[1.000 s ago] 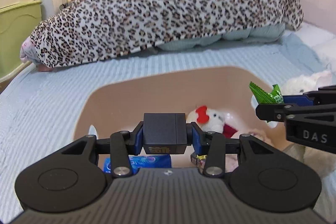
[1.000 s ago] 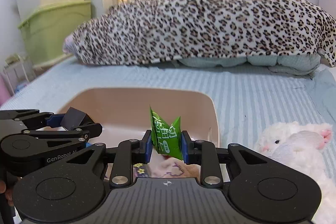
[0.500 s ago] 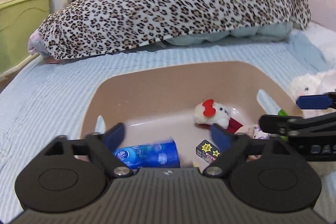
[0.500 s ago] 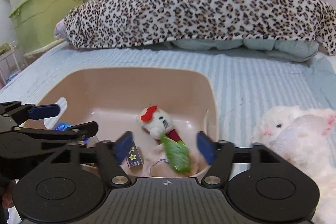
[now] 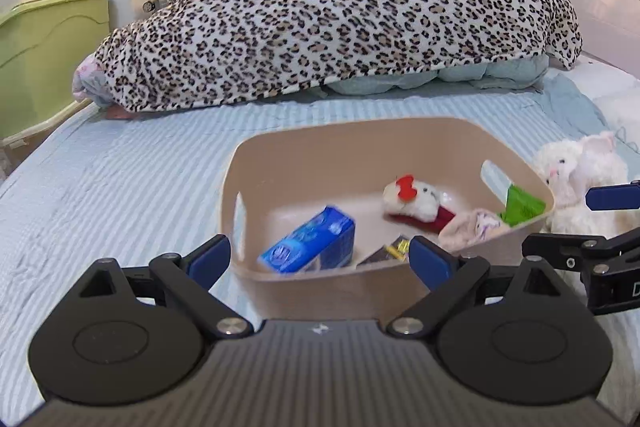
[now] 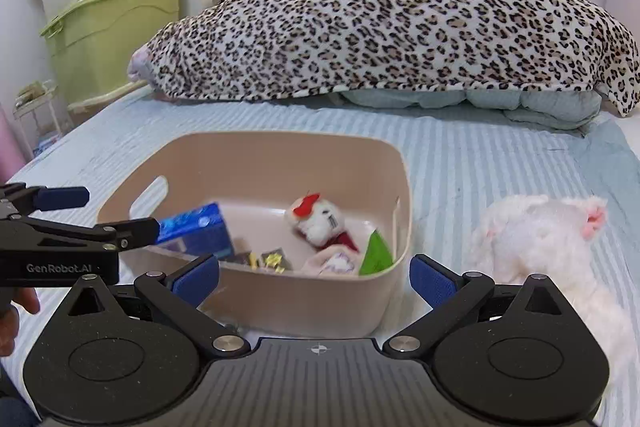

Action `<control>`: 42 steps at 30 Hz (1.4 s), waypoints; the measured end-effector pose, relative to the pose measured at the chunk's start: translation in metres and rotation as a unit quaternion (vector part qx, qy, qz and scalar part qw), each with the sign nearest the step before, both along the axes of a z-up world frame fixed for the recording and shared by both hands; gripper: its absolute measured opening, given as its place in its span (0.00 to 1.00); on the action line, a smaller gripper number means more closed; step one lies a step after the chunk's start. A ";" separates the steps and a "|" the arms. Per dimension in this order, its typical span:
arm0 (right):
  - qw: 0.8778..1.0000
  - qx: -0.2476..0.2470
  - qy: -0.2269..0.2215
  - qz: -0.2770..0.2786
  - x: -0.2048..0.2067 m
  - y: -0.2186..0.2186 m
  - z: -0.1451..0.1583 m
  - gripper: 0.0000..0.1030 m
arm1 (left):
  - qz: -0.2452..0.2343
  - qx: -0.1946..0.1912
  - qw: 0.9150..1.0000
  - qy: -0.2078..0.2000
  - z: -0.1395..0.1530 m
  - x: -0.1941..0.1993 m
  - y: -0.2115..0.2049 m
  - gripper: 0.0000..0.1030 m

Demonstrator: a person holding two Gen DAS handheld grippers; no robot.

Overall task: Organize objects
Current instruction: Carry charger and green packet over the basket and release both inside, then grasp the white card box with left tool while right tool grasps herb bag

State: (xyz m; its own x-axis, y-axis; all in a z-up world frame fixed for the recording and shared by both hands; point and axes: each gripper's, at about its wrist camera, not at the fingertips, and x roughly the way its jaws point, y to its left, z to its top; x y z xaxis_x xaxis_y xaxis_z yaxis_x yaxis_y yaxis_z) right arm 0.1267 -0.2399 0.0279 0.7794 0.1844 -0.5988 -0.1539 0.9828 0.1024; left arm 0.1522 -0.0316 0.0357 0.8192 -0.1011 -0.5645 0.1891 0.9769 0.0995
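Observation:
A beige plastic bin (image 5: 400, 139) (image 6: 280, 147) sits on the striped bed. Inside lie a blue box (image 5: 312, 245) (image 6: 198, 231), a small white plush with a red bow (image 5: 412, 199) (image 6: 320, 215), a green packet (image 5: 522, 205) (image 6: 376, 253), a dark box with yellow stars (image 5: 390, 253) (image 6: 274, 261) and a pale cloth (image 5: 472, 229) (image 6: 332, 263). My left gripper (image 5: 320, 259) is open and empty, just before the bin's near wall. My right gripper (image 6: 314, 279) is open and empty, at the bin's near right corner.
A large white plush (image 5: 580, 183) (image 6: 540, 247) lies on the bed right of the bin. A leopard-print blanket (image 5: 320, 27) (image 6: 380, 27) heaps across the far side. Green and cream storage boxes (image 6: 108, 27) stand at the left beyond the bed edge.
Both grippers opened and pulled back and up from the bin. The left let go of the dark box, the right let go of the green packet; both now lie in the bin.

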 end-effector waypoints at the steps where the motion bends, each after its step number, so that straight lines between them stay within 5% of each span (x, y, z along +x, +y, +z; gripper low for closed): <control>1: 1.000 -0.002 0.002 0.002 -0.003 0.003 -0.001 1.00 | 0.002 -0.001 1.000 0.004 -0.002 -0.002 0.003 0.93; 18: 0.996 -0.019 0.078 0.039 -0.003 0.047 -0.061 1.00 | 0.045 0.009 0.997 0.069 -0.064 -0.007 0.049 0.93; 31: 0.992 -0.011 0.109 0.067 0.025 0.089 -0.093 1.00 | 0.082 0.008 0.993 0.079 -0.077 0.000 0.070 0.93; 36: 0.991 -0.012 0.122 0.044 0.030 0.085 -0.103 0.87 | 0.076 -0.010 0.993 0.088 -0.079 0.000 0.068 0.93; 38: 0.991 -0.023 0.125 0.035 0.031 0.080 -0.102 0.68 | 0.070 -0.011 0.994 0.088 -0.080 0.000 0.064 0.93; 42: 0.989 -0.040 0.141 0.026 0.028 0.067 -0.103 0.61 | 0.054 -0.023 0.994 0.089 -0.080 -0.002 0.052 0.93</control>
